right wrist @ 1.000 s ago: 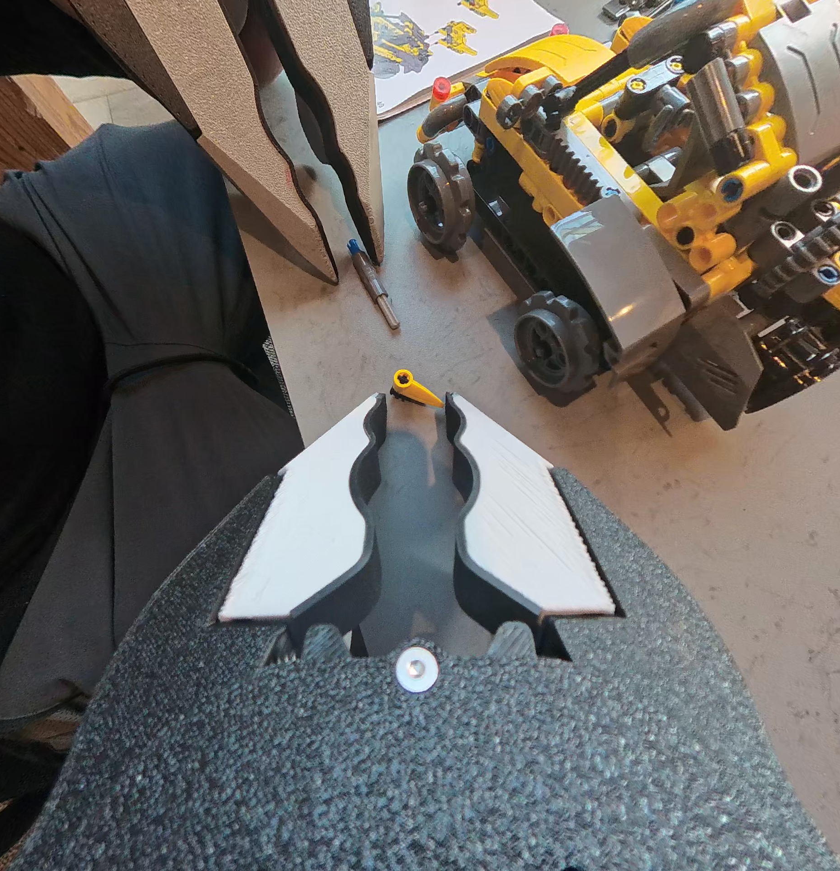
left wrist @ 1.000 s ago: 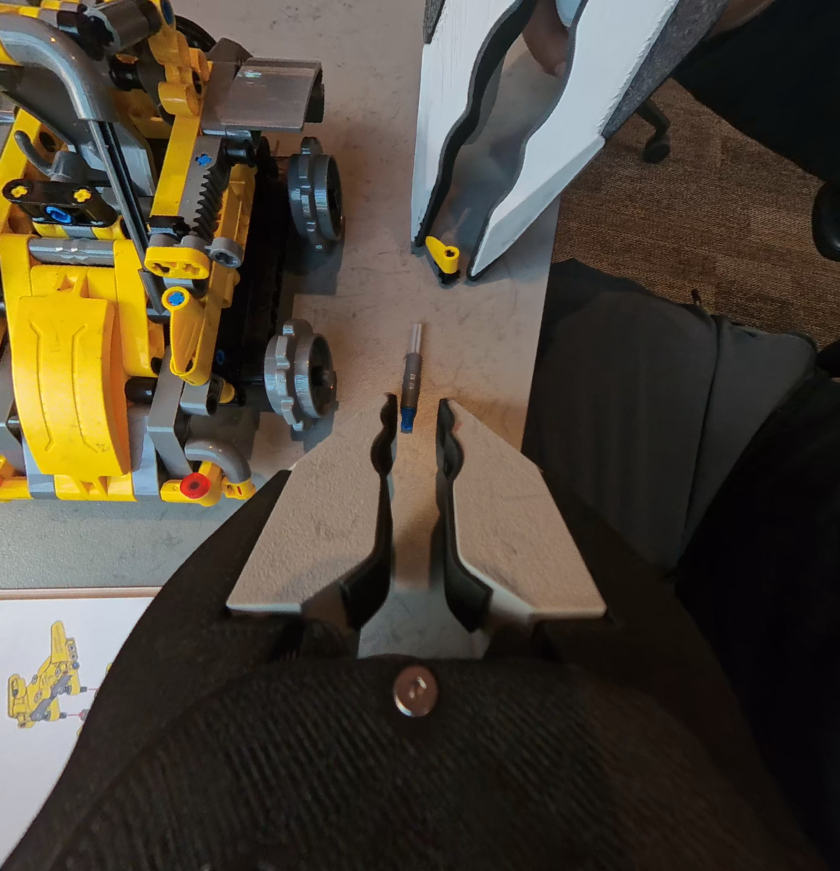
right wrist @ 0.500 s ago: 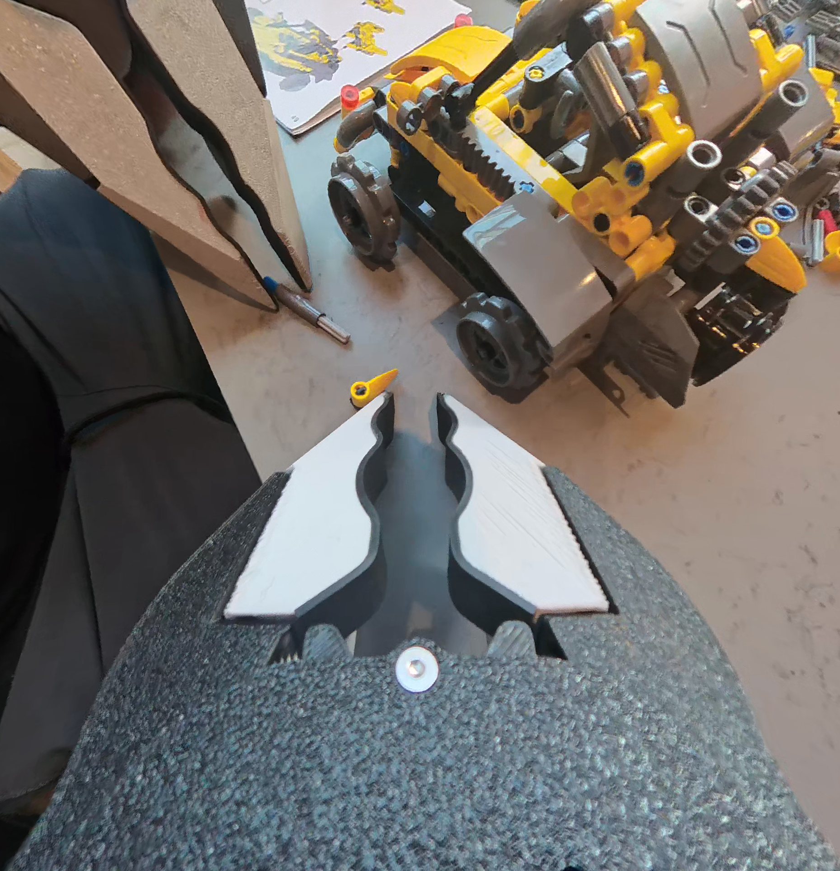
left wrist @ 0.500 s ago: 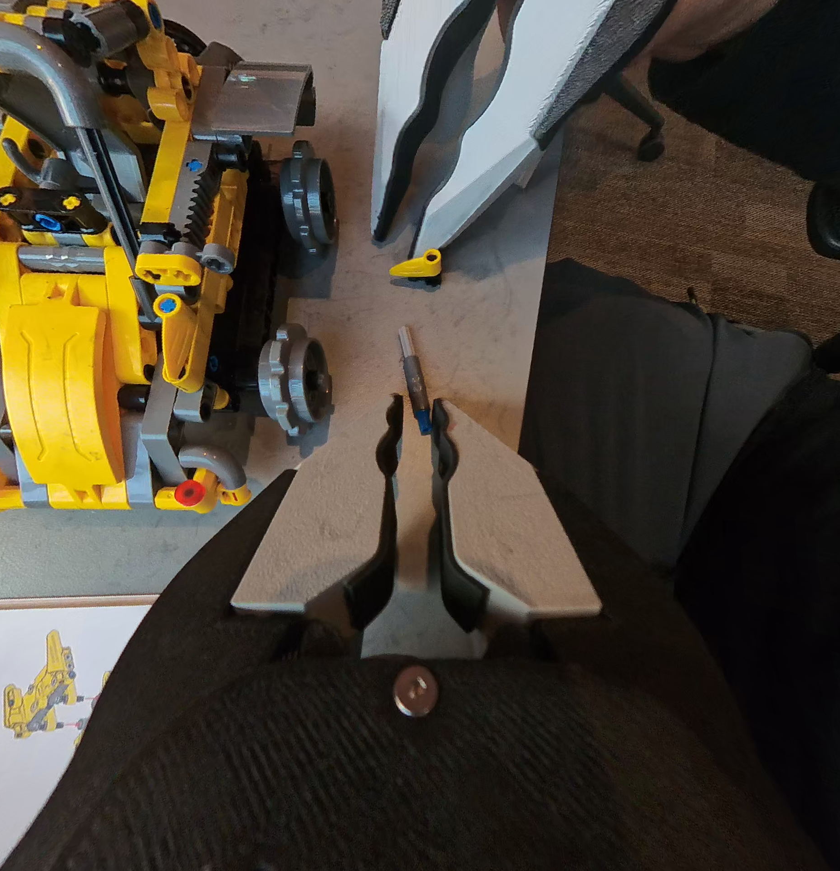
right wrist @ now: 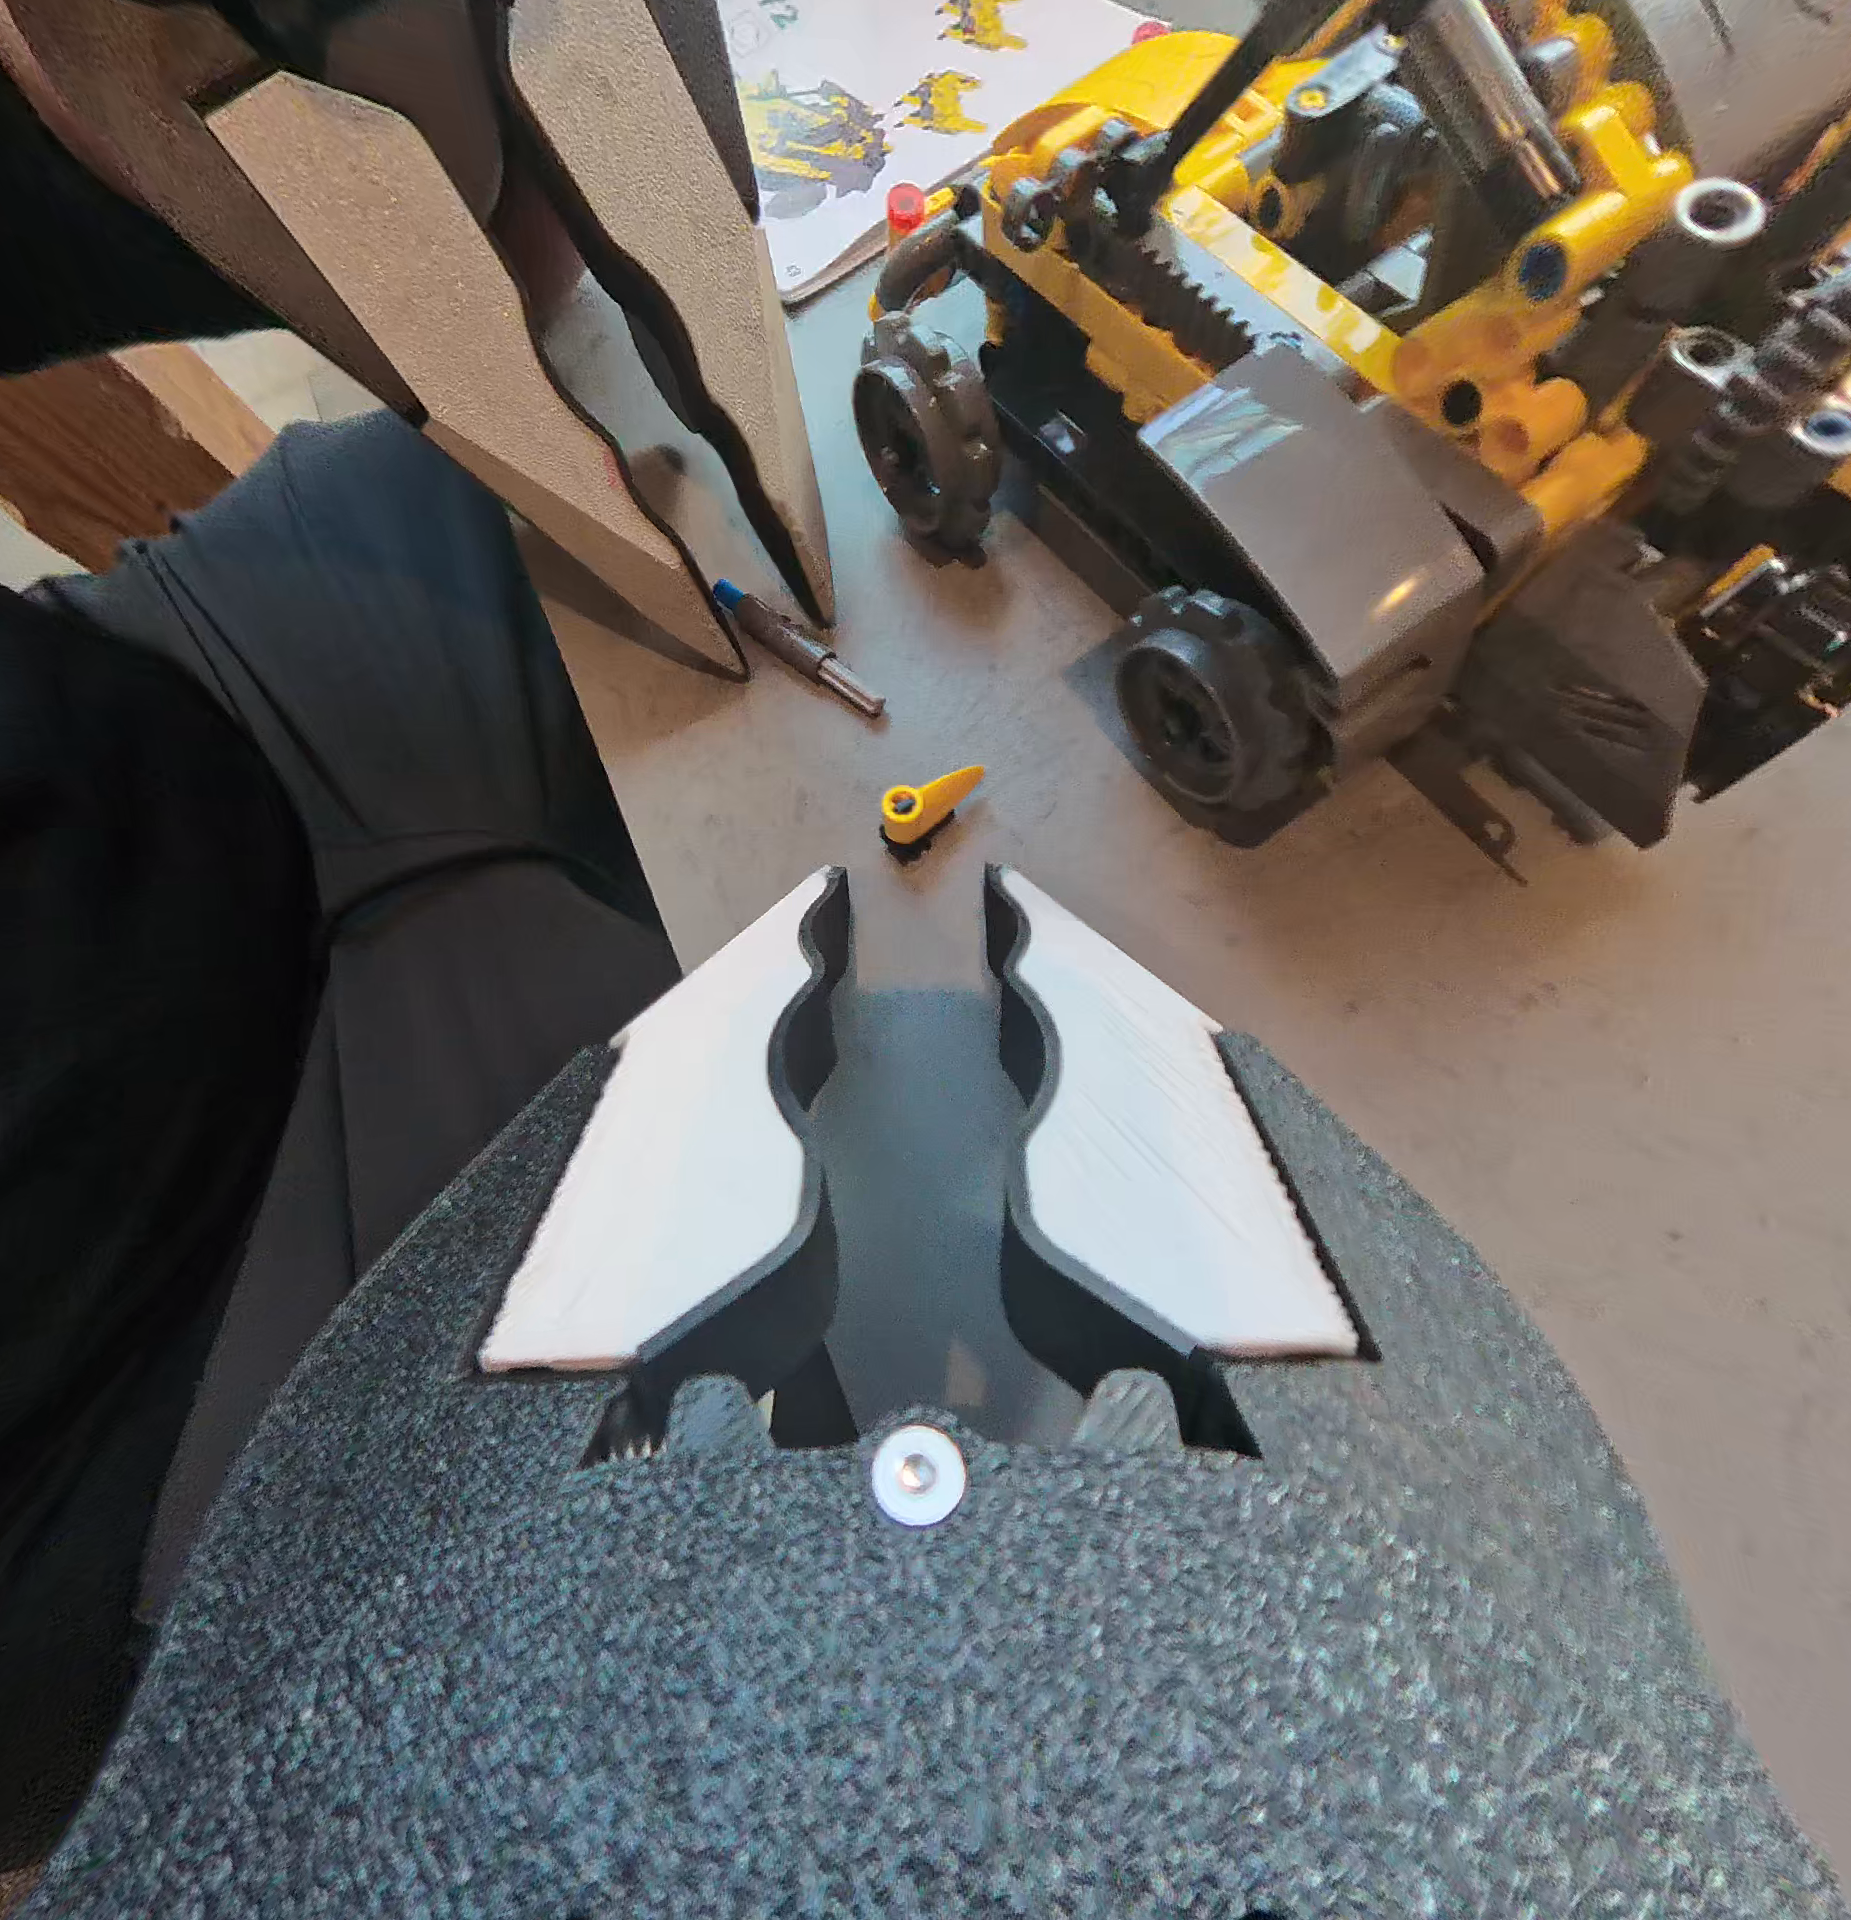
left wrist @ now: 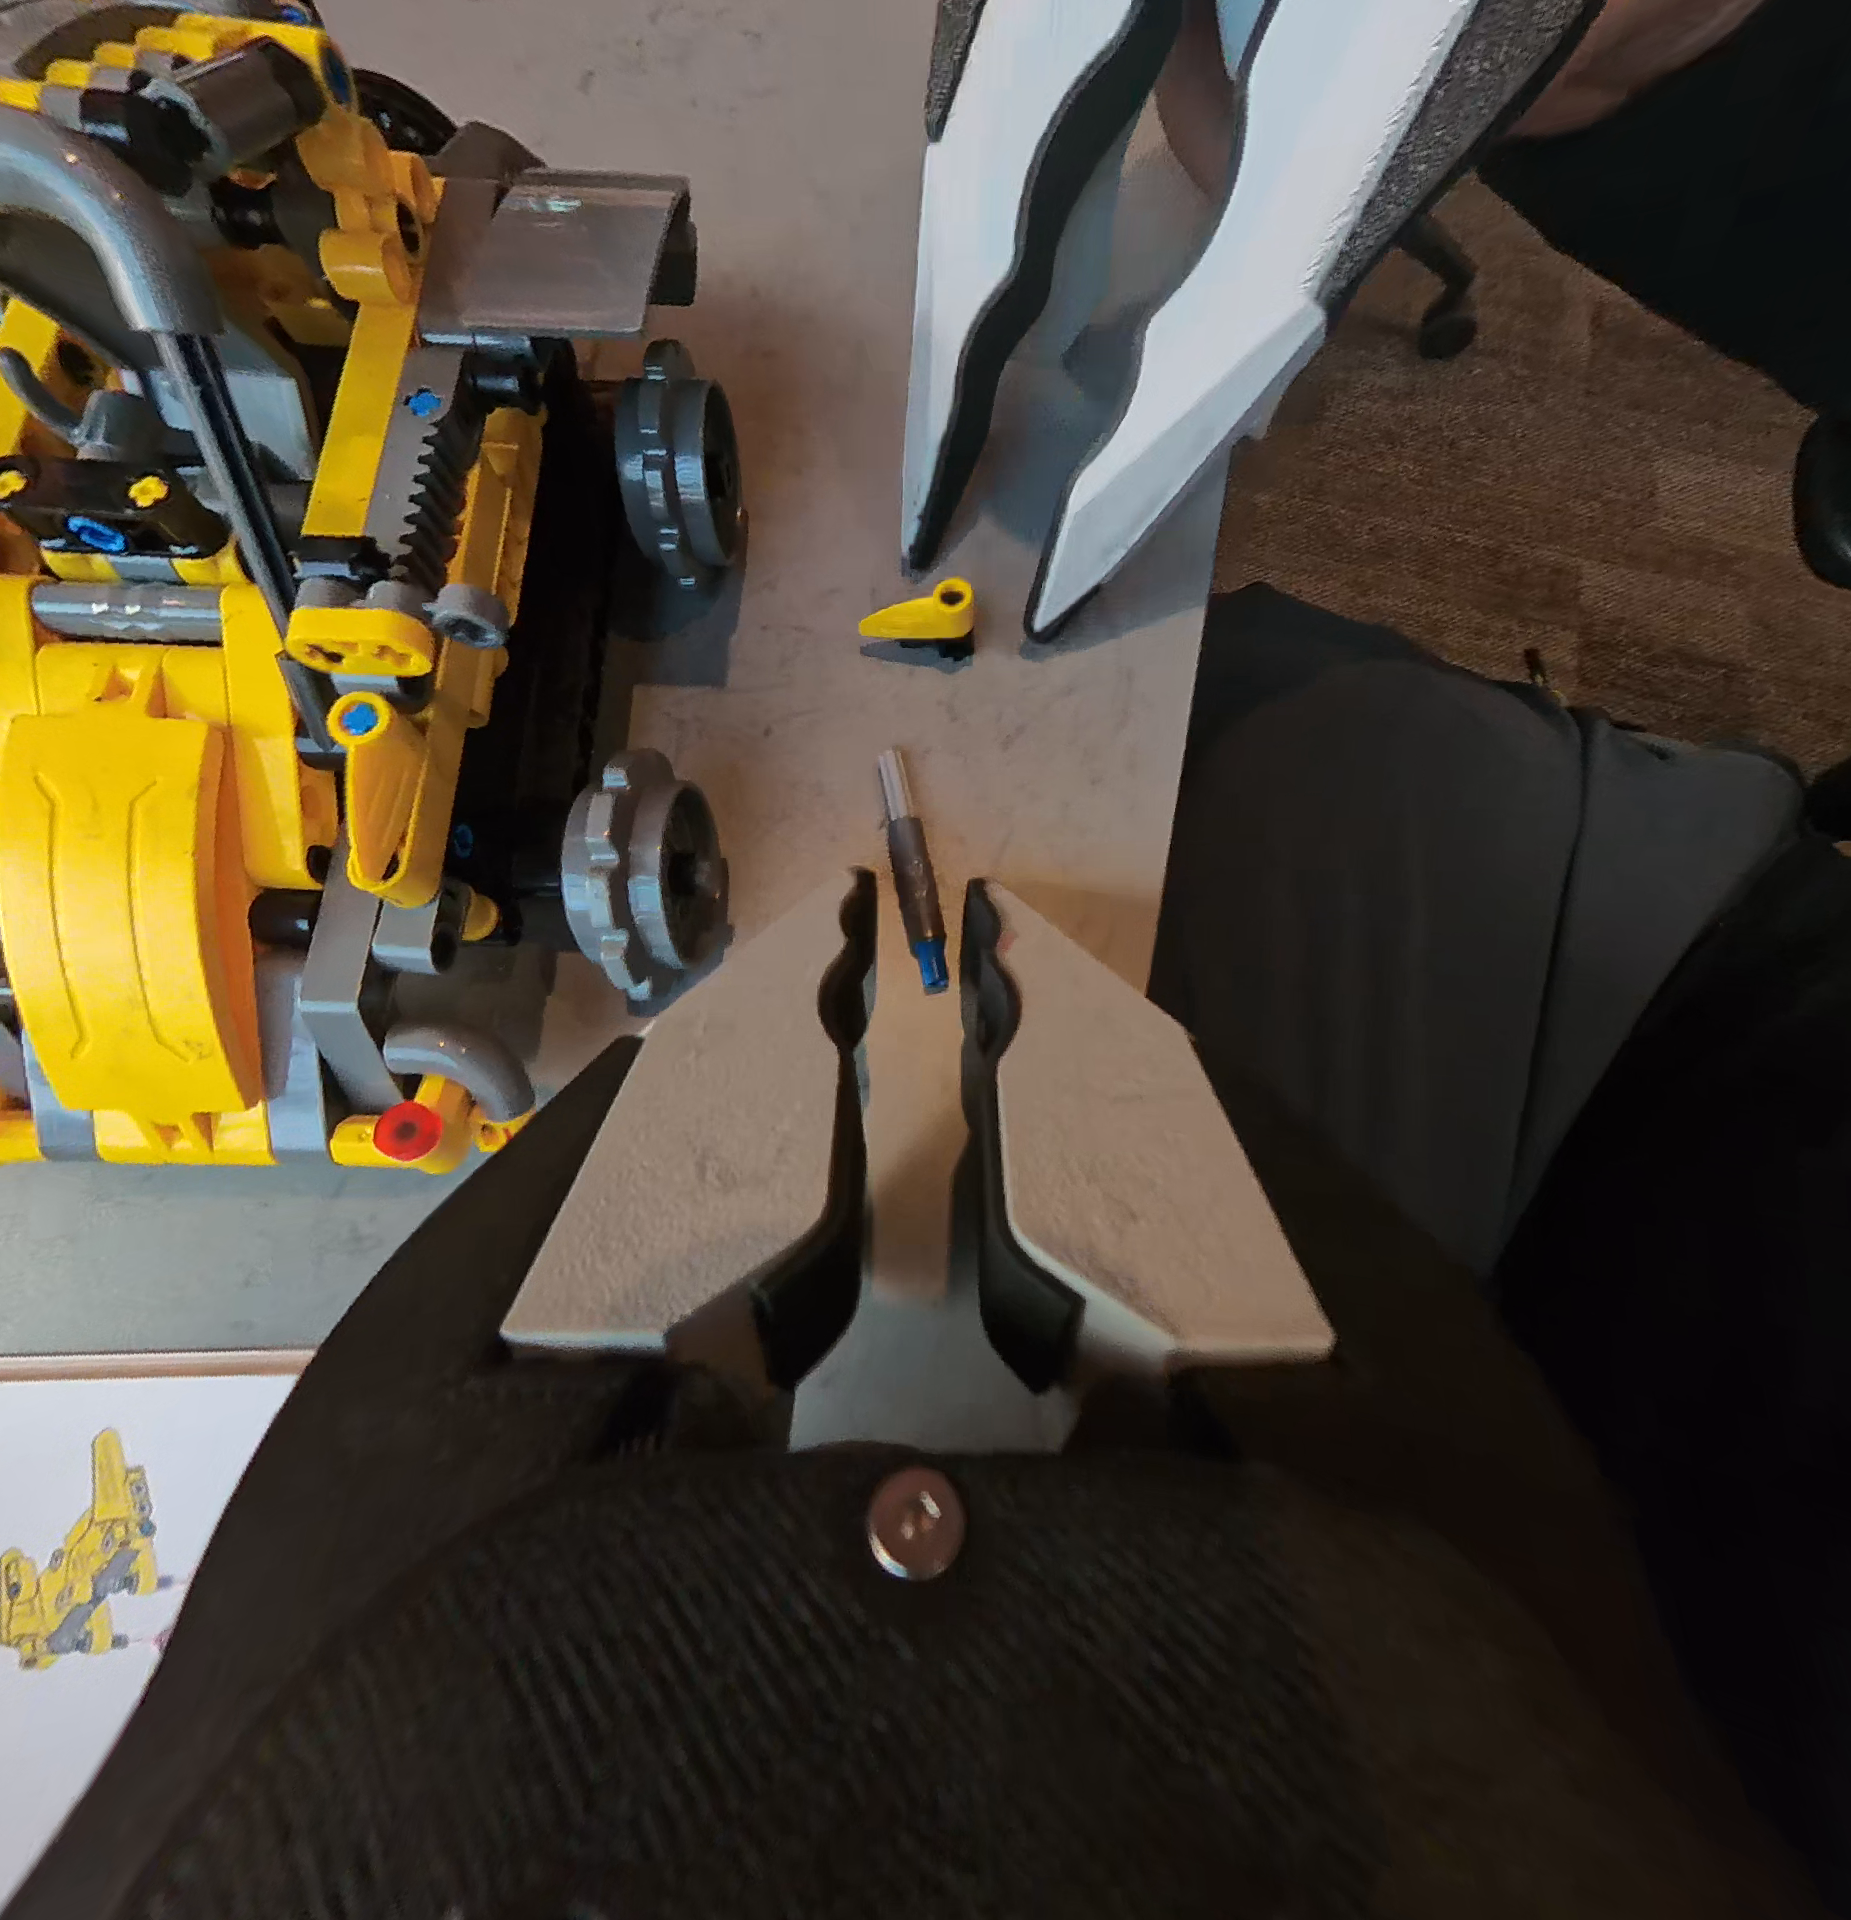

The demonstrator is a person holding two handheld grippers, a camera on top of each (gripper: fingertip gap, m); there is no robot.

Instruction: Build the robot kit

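A short grey pin with a blue end (left wrist: 913, 883) lies on the grey table near its edge. My left gripper (left wrist: 918, 904) is open and low over the table, with its tips on either side of the pin's blue end and a gap on each side. It also shows in the right wrist view (right wrist: 779, 642) around the pin (right wrist: 796, 646). A small yellow pointed piece on a black pin (right wrist: 926, 805) lies just ahead of my right gripper (right wrist: 913, 878), which is open and empty. In the left wrist view the right gripper (left wrist: 978, 592) stands over that piece (left wrist: 921, 618).
A large yellow and grey brick-built vehicle (left wrist: 225, 623) with grey toothed wheels (left wrist: 646, 883) stands left of both small parts, also in the right wrist view (right wrist: 1368, 364). A printed instruction booklet (left wrist: 69, 1558) lies beside it. A person's dark-clothed lap (left wrist: 1420, 935) is at the table's edge. About 6 cm separates my left fingertips from my right.
The right gripper let go of the yellow piece, which now lies on the table, and its jaws opened wider. The left gripper slid forward around the pin; its jaws narrowed, then widened again.
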